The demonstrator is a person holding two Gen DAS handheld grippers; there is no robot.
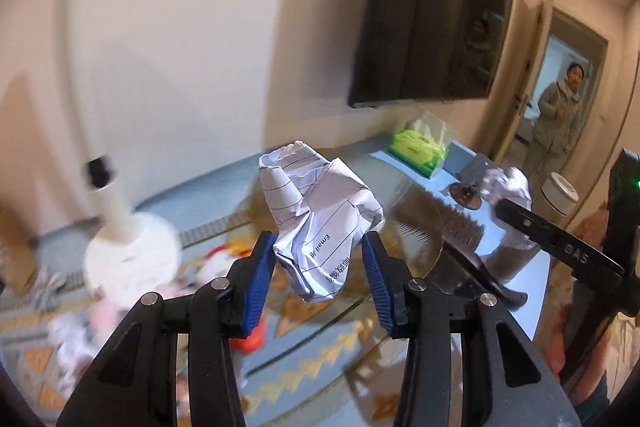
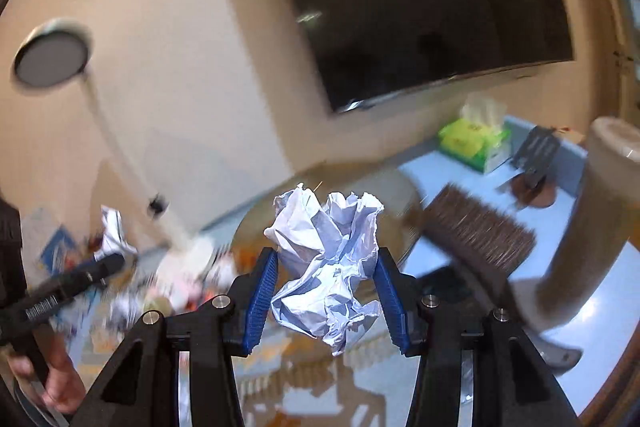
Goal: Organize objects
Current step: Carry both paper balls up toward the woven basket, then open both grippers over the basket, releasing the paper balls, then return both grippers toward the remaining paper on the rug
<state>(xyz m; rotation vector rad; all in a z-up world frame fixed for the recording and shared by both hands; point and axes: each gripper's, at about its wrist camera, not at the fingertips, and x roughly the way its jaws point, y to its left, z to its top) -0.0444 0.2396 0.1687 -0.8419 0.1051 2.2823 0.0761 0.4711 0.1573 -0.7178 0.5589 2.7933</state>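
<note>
My left gripper (image 1: 318,255) is shut on a crumpled ball of lined paper (image 1: 320,211) with printed text, held in the air above the room. My right gripper (image 2: 326,267) is shut on a second crumpled paper ball (image 2: 328,267), plain white-blue. The right gripper and its paper ball also show at the right of the left wrist view (image 1: 508,187). The left gripper shows at the left edge of the right wrist view (image 2: 72,279), with its paper (image 2: 114,233). Both views are motion-blurred.
A light blue table (image 2: 460,167) holds a green tissue pack (image 1: 418,147), a brown bristle brush (image 2: 480,227) and brown sunglasses (image 1: 466,195). A dark TV (image 2: 420,7) hangs on the wall. A white floor lamp (image 1: 124,227), a patterned rug (image 1: 304,379) with scattered clutter and a person in the doorway (image 1: 560,115) are nearby.
</note>
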